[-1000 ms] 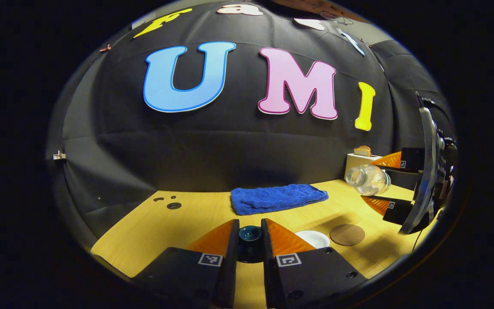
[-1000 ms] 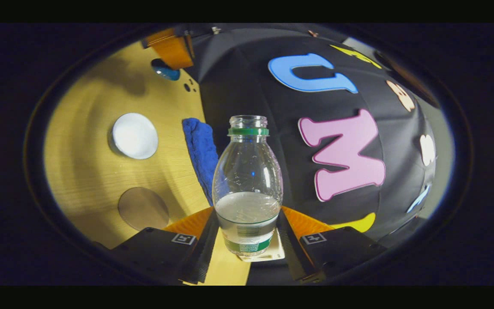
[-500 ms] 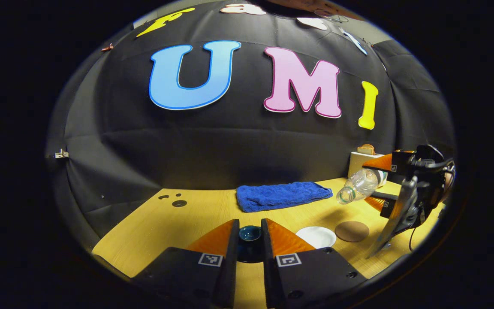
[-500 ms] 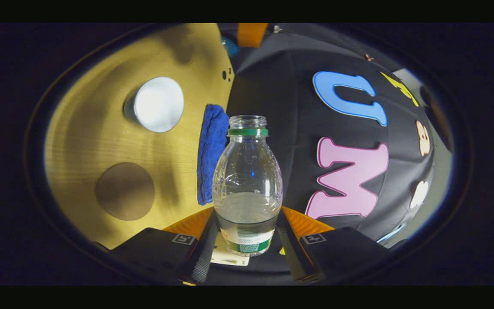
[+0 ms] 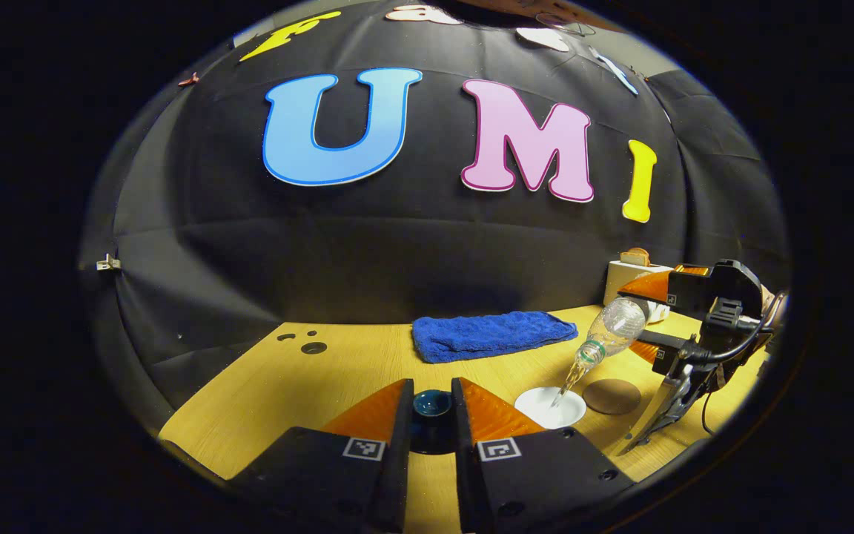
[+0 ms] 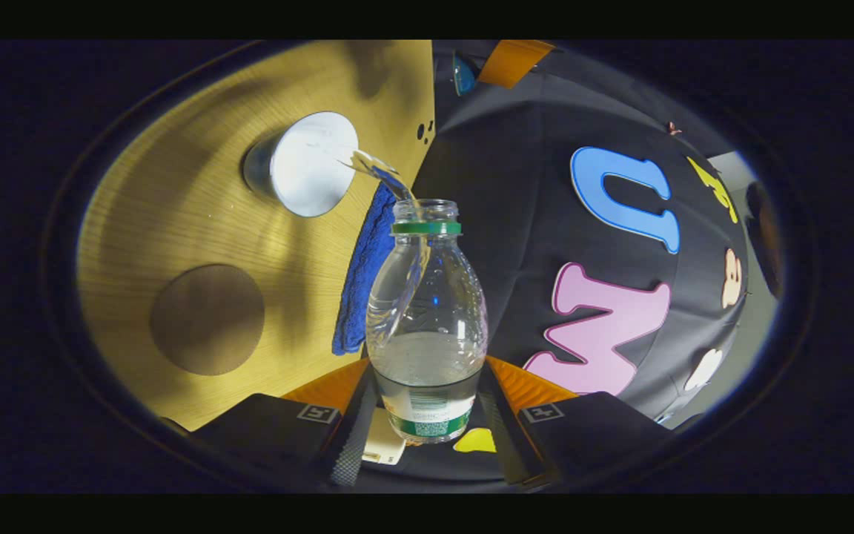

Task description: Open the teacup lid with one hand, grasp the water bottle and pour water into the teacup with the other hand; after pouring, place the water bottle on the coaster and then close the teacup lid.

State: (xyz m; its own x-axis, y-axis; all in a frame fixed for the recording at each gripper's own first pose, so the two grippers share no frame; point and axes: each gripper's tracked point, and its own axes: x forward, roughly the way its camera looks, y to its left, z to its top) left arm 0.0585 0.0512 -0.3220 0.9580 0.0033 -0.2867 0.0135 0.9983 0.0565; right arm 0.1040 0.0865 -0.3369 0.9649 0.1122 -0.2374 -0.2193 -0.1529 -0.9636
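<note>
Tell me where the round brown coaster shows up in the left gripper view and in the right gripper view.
Left gripper view: the coaster lies low on the right, on the table, just right of the white teacup.
Right gripper view: the coaster lies at middle left, below the teacup.
Shared landmark: the blue towel.

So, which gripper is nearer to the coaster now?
Right. The right gripper holds the water bottle tilted just above and behind the coaster. The left gripper, shut on the teacup lid, is farther, beyond the teacup.
</note>
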